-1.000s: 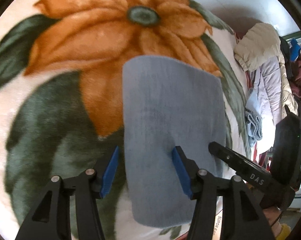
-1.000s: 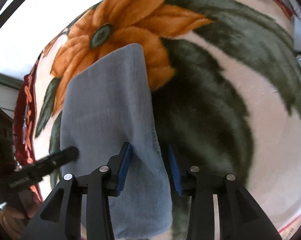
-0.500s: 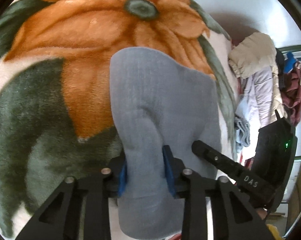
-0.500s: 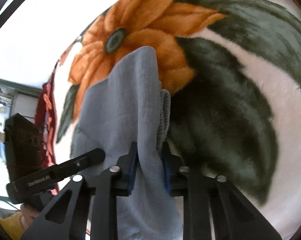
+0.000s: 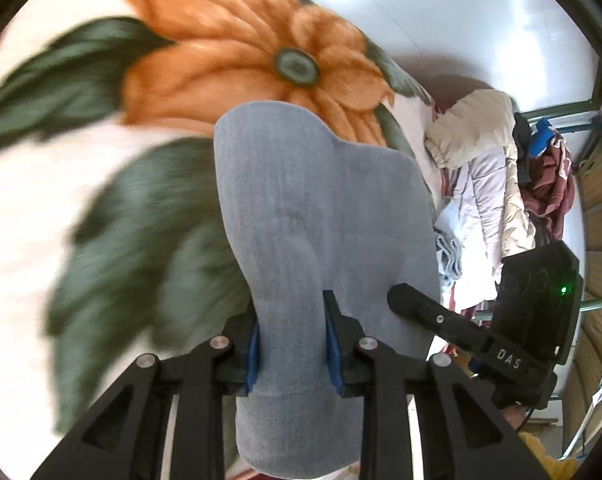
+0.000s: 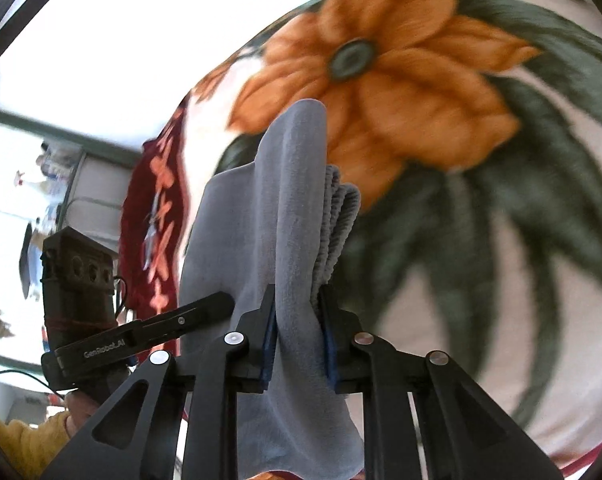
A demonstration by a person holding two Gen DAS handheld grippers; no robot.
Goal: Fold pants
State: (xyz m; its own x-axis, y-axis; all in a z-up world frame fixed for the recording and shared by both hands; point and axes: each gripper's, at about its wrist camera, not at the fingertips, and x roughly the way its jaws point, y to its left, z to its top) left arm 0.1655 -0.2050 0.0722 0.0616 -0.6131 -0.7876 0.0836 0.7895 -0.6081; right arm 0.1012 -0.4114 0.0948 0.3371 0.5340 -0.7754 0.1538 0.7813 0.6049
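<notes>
The grey-blue pants (image 5: 321, 208) are folded into a thick bundle and lifted off the flowered blanket (image 5: 101, 184). My left gripper (image 5: 293, 340) is shut on the bundle's near edge. My right gripper (image 6: 297, 340) is shut on the same pants (image 6: 261, 232) at the other side, with the ribbed waistband (image 6: 337, 216) bunched beside it. The right gripper also shows in the left wrist view (image 5: 441, 320), touching the cloth. The left gripper shows in the right wrist view (image 6: 189, 316).
The blanket (image 6: 461, 160) with an orange flower and green leaves covers the bed. A heap of clothes and bedding (image 5: 493, 168) lies at the bed's far right. A red patterned cloth (image 6: 157, 208) hangs at the bed's left side.
Both grippers have closed on the pants' near edge and raised it off the blanket. The cloth now hangs bunched between them.
</notes>
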